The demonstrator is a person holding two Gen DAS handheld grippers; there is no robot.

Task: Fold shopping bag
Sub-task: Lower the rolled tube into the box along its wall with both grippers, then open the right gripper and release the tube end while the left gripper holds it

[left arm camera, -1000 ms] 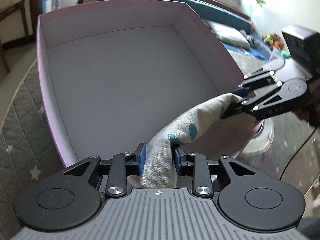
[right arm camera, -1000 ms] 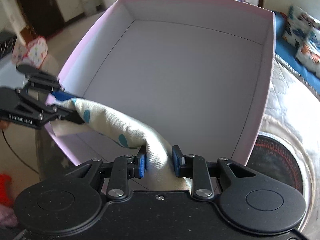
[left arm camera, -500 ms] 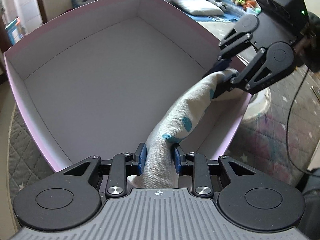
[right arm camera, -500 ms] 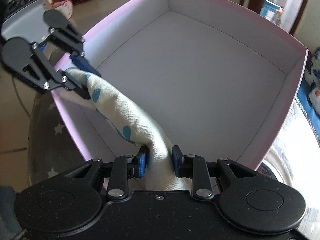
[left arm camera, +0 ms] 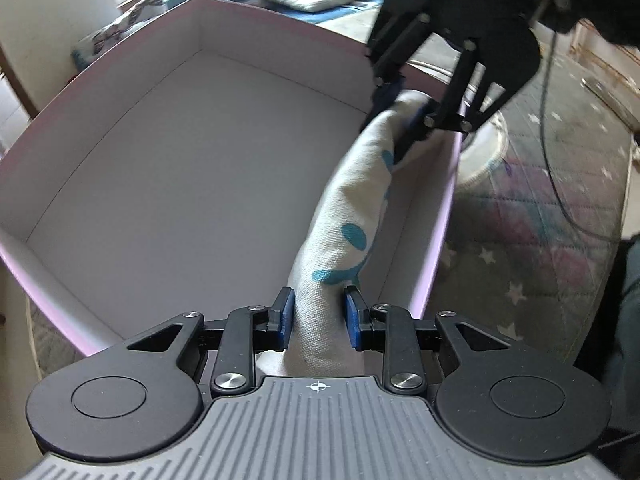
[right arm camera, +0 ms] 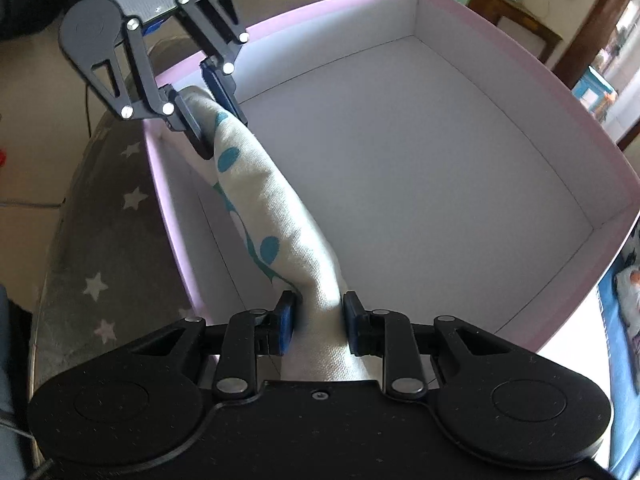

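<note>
Quilted star-print bedding (left arm camera: 520,264) carries everything. I have my left gripper (left arm camera: 319,312) pinching one end of the shopping bag (left arm camera: 348,224) and my right gripper (right arm camera: 318,314) the other, stretching it taut, bunched into a roll, over the pink box (right arm camera: 440,184) (otherwise empty, apparently).

Daylit, fisheye-bent — far edges perhaps motion-blurred.

Bag (left arm camera: 344,216): off-white cloth printed with teal blotches and curved strokes. Box (left arm camera: 192,168): pale pink outside and along the rim, plain white inside. Left gripper (left arm camera: 319,314) and right gripper (right arm camera: 319,318): black linkages with blue pads (silver screw heads throughout). Mat (left arm camera: 516,240): grey, quilted, white stars, with pink and blue patches.
</note>
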